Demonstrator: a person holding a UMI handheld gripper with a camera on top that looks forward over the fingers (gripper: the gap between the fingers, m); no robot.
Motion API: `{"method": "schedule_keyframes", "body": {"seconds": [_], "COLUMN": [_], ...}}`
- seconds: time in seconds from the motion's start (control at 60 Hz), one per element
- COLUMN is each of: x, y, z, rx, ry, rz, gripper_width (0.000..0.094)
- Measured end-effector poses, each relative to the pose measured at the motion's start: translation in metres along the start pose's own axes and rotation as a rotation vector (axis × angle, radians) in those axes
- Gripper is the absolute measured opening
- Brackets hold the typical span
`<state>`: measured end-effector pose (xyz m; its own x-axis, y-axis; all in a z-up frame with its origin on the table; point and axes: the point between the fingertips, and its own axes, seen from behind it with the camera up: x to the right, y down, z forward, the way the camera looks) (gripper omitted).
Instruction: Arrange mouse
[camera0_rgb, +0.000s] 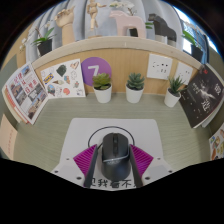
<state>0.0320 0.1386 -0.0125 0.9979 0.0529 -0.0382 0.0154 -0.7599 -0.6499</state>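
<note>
A black computer mouse (112, 153) sits between my two fingers, its nose pointing away from me and its thin cable (103, 131) looping out ahead. My gripper (112, 163) is shut on the mouse: the magenta pads (85, 160) press on both of its sides with no gap showing. Under and ahead of the mouse lies a pale grey mouse mat (85, 132) on the green desk. I cannot tell whether the mouse rests on the mat or hangs just above it.
Three small potted plants (134, 86) stand in a row at the back of the desk beside a purple disc with a 7 (92, 71). Printed sheets (25, 90) lean at the left and dark cards (203, 95) at the right. A wooden shelf (110, 45) runs above.
</note>
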Motion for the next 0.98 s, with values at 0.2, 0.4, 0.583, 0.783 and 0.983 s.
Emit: {"method": "schedule_keyframes", "body": {"seconds": [0.2,0.4,0.583,0.783,0.983], "x": [-0.008,-0.026,-0.041,-0.056,-0.076], "y": [-0.004,-0.040,-0.056,-0.041,-0.011], "z": [-0.020,-0.104,-0.190,-0.257,-0.298], "rx": [-0.024,0.092,0.227,0.300,0.332], "ry": [0.026,0.041,0.077,0.122,0.131], "rz": [-0.043,0.004,0.057,0.055,0.047], "gripper_width": [0.0857,0.0859,0.0860,0.0858,0.0857]}}
